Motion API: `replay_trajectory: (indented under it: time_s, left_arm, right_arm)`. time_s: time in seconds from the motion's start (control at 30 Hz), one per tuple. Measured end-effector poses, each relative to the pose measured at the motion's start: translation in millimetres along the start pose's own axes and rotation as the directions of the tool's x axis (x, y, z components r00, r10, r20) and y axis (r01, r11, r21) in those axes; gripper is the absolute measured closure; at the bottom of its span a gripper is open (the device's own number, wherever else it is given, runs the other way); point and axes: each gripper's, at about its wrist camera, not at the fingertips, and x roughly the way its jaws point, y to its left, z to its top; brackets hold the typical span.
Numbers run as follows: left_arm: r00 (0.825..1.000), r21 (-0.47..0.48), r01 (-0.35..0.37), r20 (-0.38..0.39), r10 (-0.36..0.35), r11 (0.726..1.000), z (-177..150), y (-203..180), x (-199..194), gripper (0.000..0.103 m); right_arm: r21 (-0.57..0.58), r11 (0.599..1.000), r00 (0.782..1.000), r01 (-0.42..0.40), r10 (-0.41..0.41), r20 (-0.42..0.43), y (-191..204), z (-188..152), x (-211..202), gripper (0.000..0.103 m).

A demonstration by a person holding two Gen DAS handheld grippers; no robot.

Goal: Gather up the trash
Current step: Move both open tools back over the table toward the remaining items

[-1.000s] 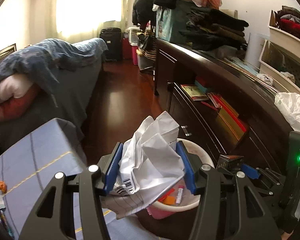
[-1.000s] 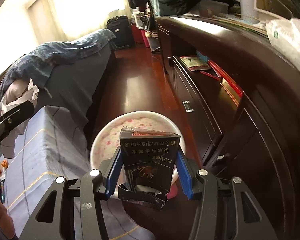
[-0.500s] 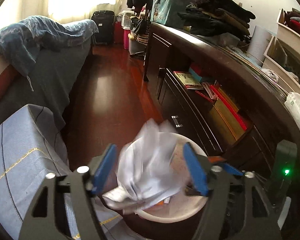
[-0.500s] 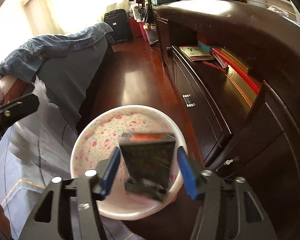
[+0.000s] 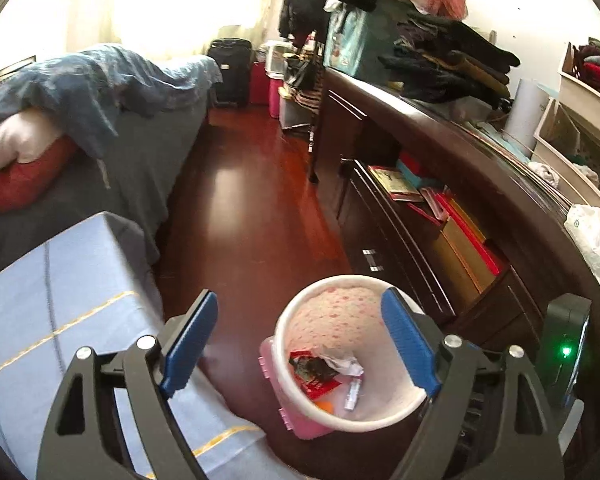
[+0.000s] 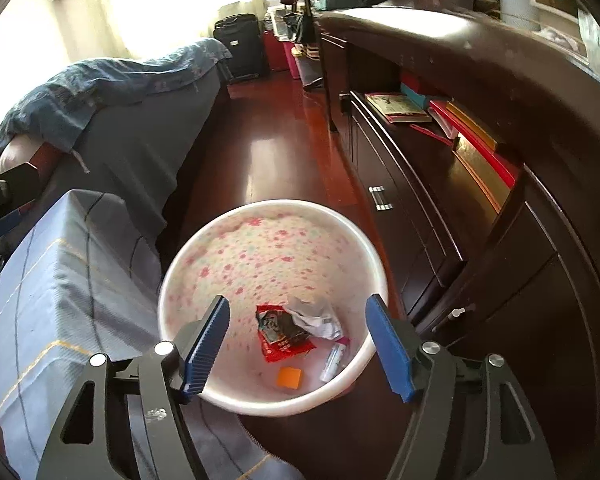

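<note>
- Left wrist view: the left gripper (image 5: 296, 344) has its jaws wide and opening further, with nothing between the blue pads (image 5: 188, 344).
- Just ahead of and below its right-hand finger stands the trash bin (image 5: 396, 414), white-rimmed with a pink-flowered lining; the finger overlaps the bin's far rim.
- At the bottom of the bin lie crumpled paper (image 5: 346, 366), a red wrapper (image 5: 320, 386), a small white tube (image 5: 352, 392) and an orange piece (image 5: 326, 406).
- To the left of the gripper is a surface with a blue checked cloth (image 5: 60, 292); to the right, a dark wooden cabinet (image 5: 440, 216).
- Right wrist view: the right gripper (image 6: 298, 344) hangs directly over the same trash bin (image 6: 260, 400), jaws apart and opening, gripping nothing.
- Between and below its pads (image 6: 388, 348), on the bin floor, lie the crumpled paper (image 6: 316, 320), the red wrapper (image 6: 284, 344), the white tube (image 6: 332, 360) and the orange piece (image 6: 289, 378).
- The blue checked cloth (image 6: 60, 292) sits to the left of this gripper, and the dark cabinet (image 6: 500, 240) to its right.
</note>
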Motion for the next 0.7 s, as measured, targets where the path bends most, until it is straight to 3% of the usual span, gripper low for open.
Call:
replay_trajectory:
  time_s: [0.37,0.7]
  left_arm:
    - [0.989,-0.110,-0.144,0.016,0.147,0.983,-13.9,60.6,-72.2,0.015]
    - [0.942,-0.230,-0.319,0.025,0.333,0.919,-40.4,138.8,-141.0,0.014]
  right_arm:
    - [-0.084,0.992,0.995,-0.096,0.098,0.021,62.1,-6.9,-48.4,0.022]
    - [-0.211,0.956,0.978,-0.205,0.208,-0.004,139.1,-26.1,-76.3,0.020]
